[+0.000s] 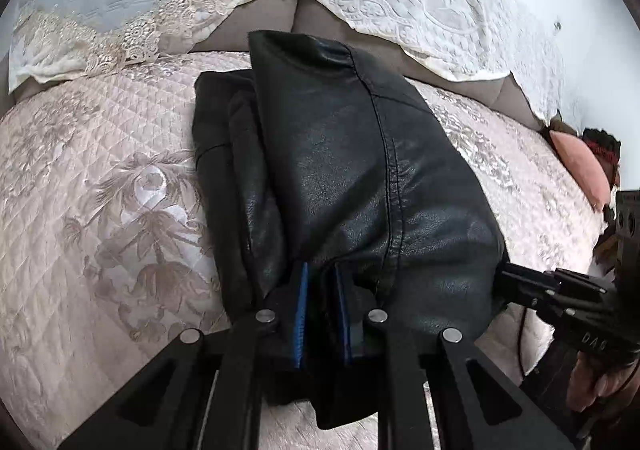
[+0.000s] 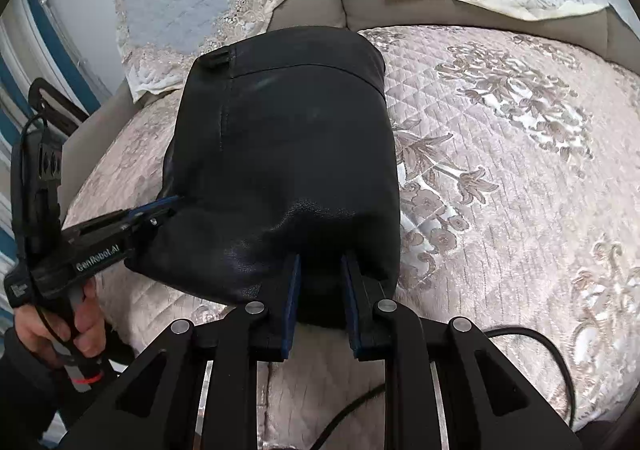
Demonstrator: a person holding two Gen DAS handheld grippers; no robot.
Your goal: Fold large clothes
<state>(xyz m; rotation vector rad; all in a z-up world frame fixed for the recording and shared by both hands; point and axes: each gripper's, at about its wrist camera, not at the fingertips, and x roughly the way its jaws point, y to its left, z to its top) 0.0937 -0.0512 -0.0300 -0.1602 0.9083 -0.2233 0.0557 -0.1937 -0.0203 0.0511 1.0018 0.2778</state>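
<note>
A folded black leather jacket [image 1: 344, 169] lies on the floral quilted bedspread [image 1: 100, 209]. The left gripper [image 1: 322, 290] pinches its near edge, level and pointing far. The right gripper [image 2: 320, 274] pinches the near edge further right, held by a hand [image 1: 600, 378] gripping its handle.

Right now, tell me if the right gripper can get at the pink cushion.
Probably not as things stand: the right gripper has its jaws closed on the black leather garment, and the pink cushion lies apart, at the bedspread's far edge.
</note>
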